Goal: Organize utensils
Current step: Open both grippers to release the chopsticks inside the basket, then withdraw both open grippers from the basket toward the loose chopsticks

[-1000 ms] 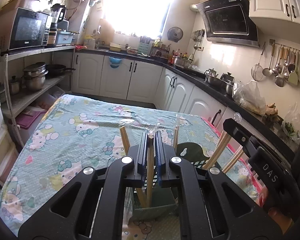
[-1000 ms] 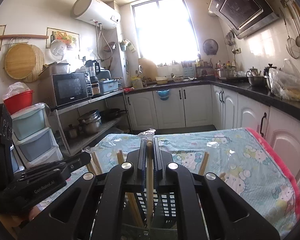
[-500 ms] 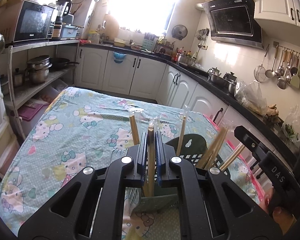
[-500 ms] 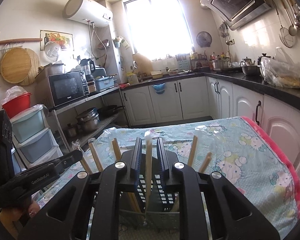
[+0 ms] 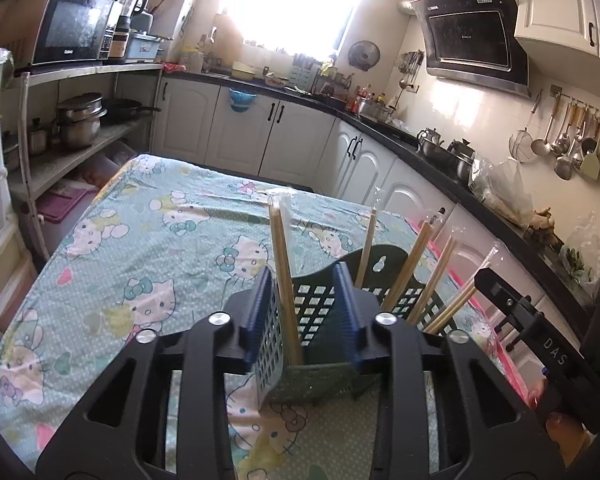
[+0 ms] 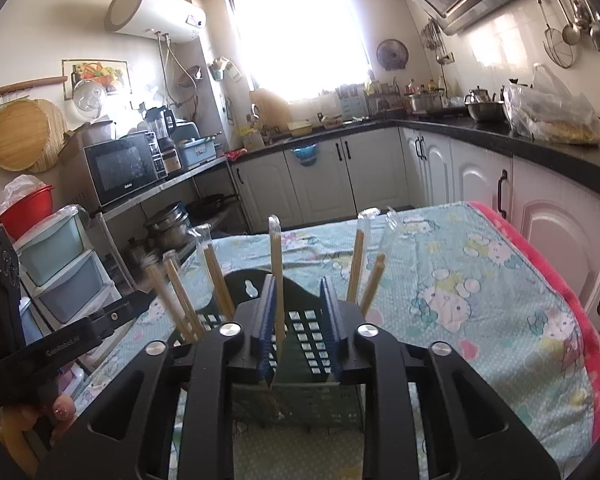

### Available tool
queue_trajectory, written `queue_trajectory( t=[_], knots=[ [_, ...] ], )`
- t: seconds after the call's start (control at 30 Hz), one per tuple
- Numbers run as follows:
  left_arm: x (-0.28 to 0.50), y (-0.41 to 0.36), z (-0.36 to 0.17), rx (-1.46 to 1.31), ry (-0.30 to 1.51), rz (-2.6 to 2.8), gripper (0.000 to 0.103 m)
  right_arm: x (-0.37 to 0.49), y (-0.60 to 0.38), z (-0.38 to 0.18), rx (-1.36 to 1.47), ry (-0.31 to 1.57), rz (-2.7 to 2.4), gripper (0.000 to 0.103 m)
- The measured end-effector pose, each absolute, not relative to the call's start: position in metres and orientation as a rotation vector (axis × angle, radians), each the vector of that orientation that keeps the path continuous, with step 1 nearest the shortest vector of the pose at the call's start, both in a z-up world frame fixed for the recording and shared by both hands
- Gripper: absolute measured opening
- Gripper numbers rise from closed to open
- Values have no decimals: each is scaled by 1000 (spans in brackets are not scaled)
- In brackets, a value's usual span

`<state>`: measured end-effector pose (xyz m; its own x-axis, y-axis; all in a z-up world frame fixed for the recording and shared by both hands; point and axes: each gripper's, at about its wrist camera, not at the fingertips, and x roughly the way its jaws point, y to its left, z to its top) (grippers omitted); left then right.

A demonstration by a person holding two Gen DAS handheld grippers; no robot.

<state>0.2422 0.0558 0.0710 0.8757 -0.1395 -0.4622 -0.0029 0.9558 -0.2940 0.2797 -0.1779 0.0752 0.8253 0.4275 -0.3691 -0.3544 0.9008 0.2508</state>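
Note:
A dark green perforated utensil holder point(image 5: 320, 312) stands on the Hello Kitty tablecloth point(image 5: 148, 248); it also shows in the right wrist view point(image 6: 304, 336). Several wrapped wooden chopstick pairs stand upright in it. My left gripper point(image 5: 306, 316) is open just above the holder, with one chopstick pair point(image 5: 282, 264) standing loose between its jaws. My right gripper point(image 6: 298, 320) is open above the same holder, with another chopstick pair point(image 6: 276, 276) standing free between its jaws, close to the left one. More chopsticks point(image 5: 414, 268) lean to the right in the holder.
The other gripper's body shows at the right edge of the left wrist view point(image 5: 540, 344) and at the left edge of the right wrist view point(image 6: 60, 344). A pink table edge point(image 6: 572, 304) runs along the right. White cabinets point(image 5: 268, 140) and a shelf with pots point(image 5: 76, 120) surround the table.
Both grippers were shut on chopstick pairs a second ago. Both have opened, and the chopsticks now stand loose in the holder. Both grippers have pulled back slightly.

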Motion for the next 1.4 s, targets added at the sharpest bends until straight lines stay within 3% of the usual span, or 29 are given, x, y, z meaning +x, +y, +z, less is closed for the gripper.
queue_trajectory(
  t=[0.23,0.7,1.4],
  knots=[
    [235,57,70,-300,509,-72,45,273,-182,72,177,461,419,32],
    [210,61,66,-332,496,-51,84,254,-191,69,171,481,433,48],
    [184,59,54,-335,518,-59,88,226,-210,60,157,507,423,50]
  ],
)
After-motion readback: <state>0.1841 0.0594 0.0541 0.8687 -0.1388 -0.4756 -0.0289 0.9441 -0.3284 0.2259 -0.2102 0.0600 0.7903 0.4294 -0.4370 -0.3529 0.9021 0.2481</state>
